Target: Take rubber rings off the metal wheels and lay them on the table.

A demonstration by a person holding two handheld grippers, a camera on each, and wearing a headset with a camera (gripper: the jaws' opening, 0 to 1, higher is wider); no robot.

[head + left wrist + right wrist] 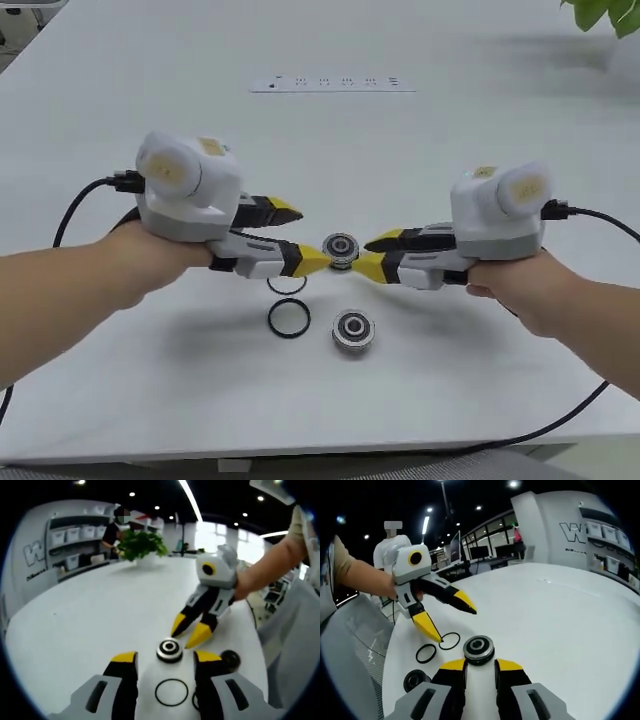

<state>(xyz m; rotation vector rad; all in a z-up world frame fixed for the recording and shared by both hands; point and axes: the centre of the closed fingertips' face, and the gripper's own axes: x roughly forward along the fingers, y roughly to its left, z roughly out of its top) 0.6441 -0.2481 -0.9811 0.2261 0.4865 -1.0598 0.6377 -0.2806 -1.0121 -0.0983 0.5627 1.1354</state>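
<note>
A metal wheel (340,247) still wearing its black rubber ring lies between the tips of both grippers. My left gripper (308,235) comes from the left with its jaws wide open, the lower tip against the wheel. From the right, my right gripper (366,252) has its jaws only narrowly apart, tips at the wheel's edge. A second wheel (352,328) lies nearer me. Two loose rings rest on the table, one in full view (268,319), the other (287,294) partly under the left gripper. In the right gripper view the wheel (479,650) sits just beyond the jaws.
A white power strip (330,83) lies far back on the white table (480,120). A green plant (600,12) stands at the far right corner. Black cables trail from both grippers. The table's near edge (300,455) runs just below the wheels.
</note>
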